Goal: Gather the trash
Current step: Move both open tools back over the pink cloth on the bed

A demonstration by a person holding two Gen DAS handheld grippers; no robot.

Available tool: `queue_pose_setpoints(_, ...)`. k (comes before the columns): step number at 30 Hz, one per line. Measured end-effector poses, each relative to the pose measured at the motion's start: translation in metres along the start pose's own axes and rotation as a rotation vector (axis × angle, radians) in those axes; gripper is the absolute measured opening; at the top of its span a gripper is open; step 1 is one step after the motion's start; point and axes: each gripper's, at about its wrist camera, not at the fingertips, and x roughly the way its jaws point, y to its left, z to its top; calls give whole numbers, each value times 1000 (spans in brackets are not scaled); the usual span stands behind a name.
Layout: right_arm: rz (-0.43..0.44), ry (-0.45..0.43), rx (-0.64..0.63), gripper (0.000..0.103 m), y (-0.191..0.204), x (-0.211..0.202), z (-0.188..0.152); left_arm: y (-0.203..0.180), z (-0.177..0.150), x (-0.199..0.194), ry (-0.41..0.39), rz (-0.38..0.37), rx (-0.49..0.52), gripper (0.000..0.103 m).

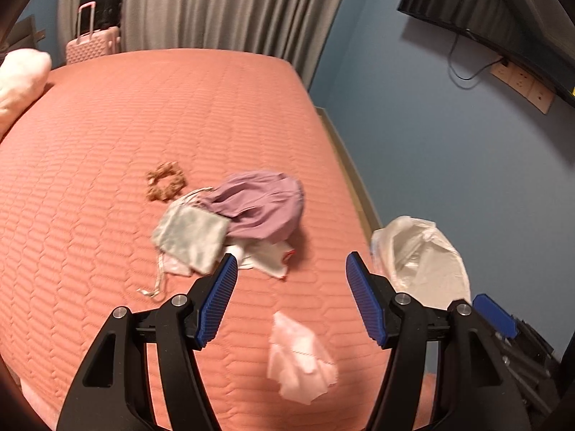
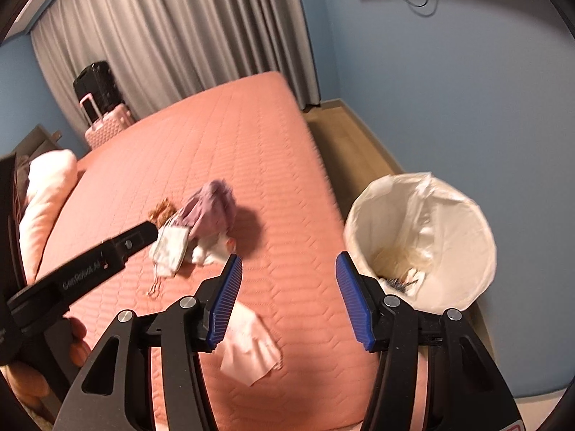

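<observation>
A crumpled pale pink tissue (image 1: 300,362) (image 2: 251,352) lies on the salmon quilted bed (image 1: 143,125) (image 2: 251,136) near its front edge. Farther in sits a pile: purple cloth (image 1: 262,204) (image 2: 212,204), a grey drawstring pouch (image 1: 190,237) (image 2: 170,248), white scraps (image 1: 266,258) and a brown scrunchie (image 1: 165,181). My left gripper (image 1: 291,256) hangs open above the bed, short of the pile, with nothing between its fingers. My right gripper (image 2: 289,256) is open and empty too, over the bed's front right corner. A bin with a white liner (image 1: 431,262) (image 2: 449,222) stands beside the bed on the right.
A pale pillow (image 1: 21,79) (image 2: 46,194) lies at the bed's left. A pink suitcase (image 1: 93,46) and a black one (image 2: 95,86) stand by the grey curtain. A wall screen (image 1: 485,7) and sockets (image 1: 521,82) are on the blue wall. Wood floor (image 2: 345,136) runs along the bed.
</observation>
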Motion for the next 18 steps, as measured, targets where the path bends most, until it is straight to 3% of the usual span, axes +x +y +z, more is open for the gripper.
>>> queue_pose_setpoints(3,5,25,-12,60,11,8,-10,14,-5,1,7,22,-13,60)
queue_pose_setpoints(18,9,166,-83,60,50,53,-60,63,-33,4,68,72,-47,60)
